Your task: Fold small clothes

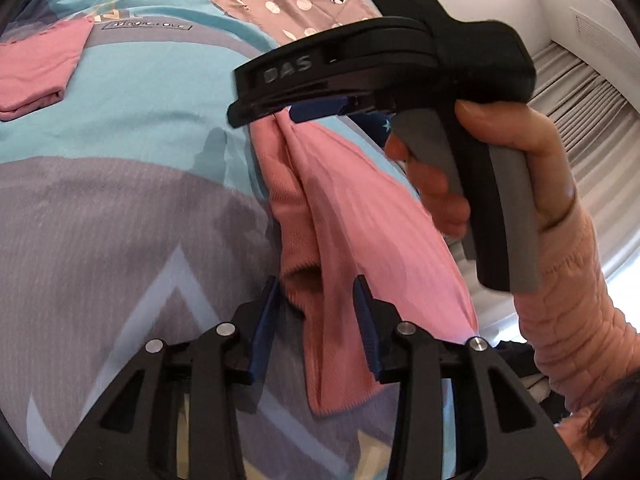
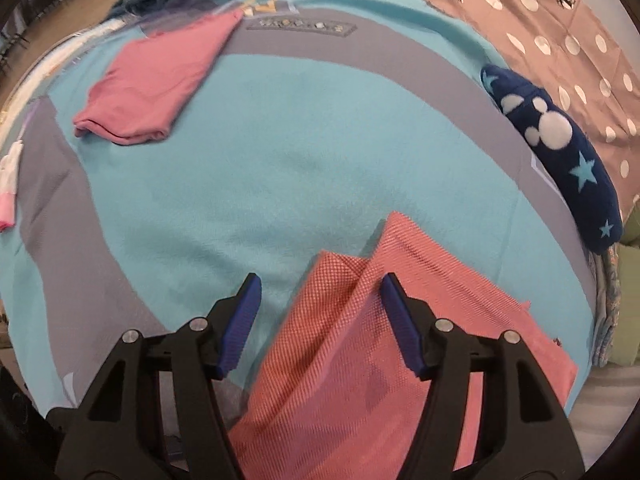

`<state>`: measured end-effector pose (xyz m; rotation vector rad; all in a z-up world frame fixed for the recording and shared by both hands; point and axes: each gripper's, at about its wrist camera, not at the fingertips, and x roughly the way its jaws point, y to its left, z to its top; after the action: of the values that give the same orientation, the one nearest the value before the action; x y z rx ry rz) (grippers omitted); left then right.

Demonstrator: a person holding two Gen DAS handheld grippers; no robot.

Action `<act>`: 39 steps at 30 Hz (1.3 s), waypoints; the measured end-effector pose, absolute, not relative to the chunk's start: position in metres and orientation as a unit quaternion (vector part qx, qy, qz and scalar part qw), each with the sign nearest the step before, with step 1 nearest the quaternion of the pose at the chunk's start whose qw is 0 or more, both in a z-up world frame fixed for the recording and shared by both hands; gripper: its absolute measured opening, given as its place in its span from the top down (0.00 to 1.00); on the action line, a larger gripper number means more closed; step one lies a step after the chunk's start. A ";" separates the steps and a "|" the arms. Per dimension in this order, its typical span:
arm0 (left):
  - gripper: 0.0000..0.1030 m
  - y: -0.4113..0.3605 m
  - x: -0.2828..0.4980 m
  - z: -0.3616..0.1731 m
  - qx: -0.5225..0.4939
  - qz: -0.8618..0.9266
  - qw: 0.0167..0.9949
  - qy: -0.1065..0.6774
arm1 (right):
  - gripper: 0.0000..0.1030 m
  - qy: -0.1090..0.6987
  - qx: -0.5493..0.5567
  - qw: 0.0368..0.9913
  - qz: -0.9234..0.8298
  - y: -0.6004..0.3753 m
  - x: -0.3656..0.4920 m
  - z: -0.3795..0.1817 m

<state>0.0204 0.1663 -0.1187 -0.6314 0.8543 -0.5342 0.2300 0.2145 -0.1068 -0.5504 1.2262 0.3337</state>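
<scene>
The left gripper (image 1: 316, 312) is standing apart around the pink garment (image 1: 360, 216); the right gripper (image 2: 320, 320) is gaping above it, its far edge hiding beneath the right hand (image 1: 516, 168)

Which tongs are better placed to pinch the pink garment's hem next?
Left, probably: the left tongs stand open astride the pink garment right at that hem, while the right tongs sit at its far, bunched end.
</scene>
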 end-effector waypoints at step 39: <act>0.55 0.217 -0.010 -0.110 -0.324 -0.189 0.845 0.382 | 0.35 0.369 -0.367 0.823 0.227 0.119 0.005 -0.111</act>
<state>-0.0096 0.2170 -0.1102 -0.6834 0.8064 -0.3995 0.0049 0.1187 -0.1108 -0.7799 0.7847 0.4833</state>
